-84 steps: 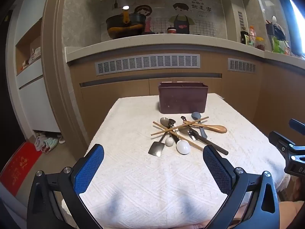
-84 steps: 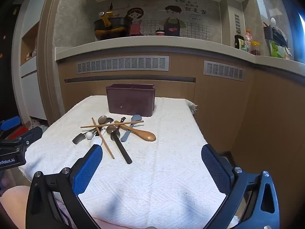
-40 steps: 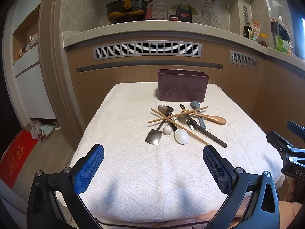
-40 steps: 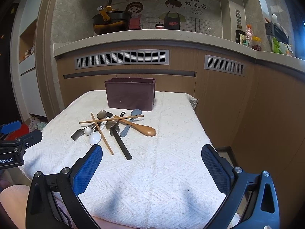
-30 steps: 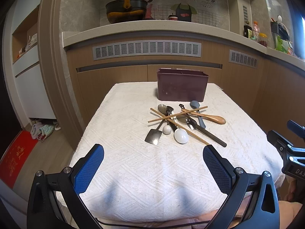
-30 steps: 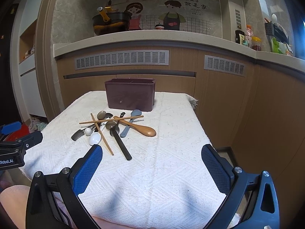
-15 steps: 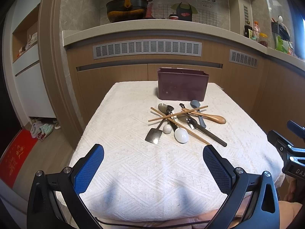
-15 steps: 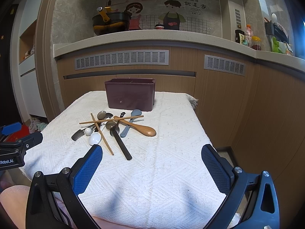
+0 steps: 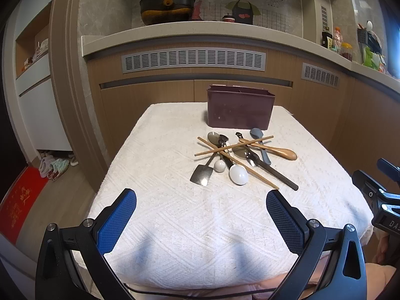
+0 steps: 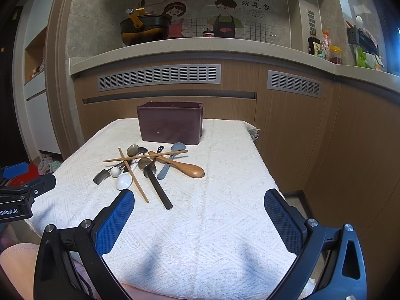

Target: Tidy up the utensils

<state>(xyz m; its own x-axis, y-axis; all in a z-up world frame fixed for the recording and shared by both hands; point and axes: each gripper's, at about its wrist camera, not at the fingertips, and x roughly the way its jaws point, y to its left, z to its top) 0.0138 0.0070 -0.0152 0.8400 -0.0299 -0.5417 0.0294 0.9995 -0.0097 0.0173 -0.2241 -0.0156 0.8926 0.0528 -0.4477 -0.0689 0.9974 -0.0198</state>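
A heap of utensils lies mid-table: crossed wooden chopsticks [image 9: 232, 146] [image 10: 145, 157], a wooden spoon [image 9: 277, 151] [image 10: 185, 166], a white ceramic spoon [image 9: 238, 173] [image 10: 123, 181], a grey-blue spoon [image 9: 260, 140] [image 10: 172, 158], metal spoons and a black-handled tool [image 9: 275, 175] [image 10: 160, 191]. Behind them stands a maroon utensil holder [image 9: 239, 110] [image 10: 170, 123]. My left gripper [image 9: 201, 218] hovers open over the table's near edge, well short of the heap. My right gripper [image 10: 199, 216] is open too, nearer the right side, with nothing between its fingers.
A white textured cloth [image 9: 175, 215] [image 10: 220, 215] covers the small table, which drops off on all sides. Wooden cabinets and a counter [image 9: 200, 35] with a pot rise behind it. Shoes and a red mat [image 9: 20, 205] lie on the floor at left.
Both views have barely shifted in the last second; since 2.8 s ago the cameras rose slightly. The utensils have not moved.
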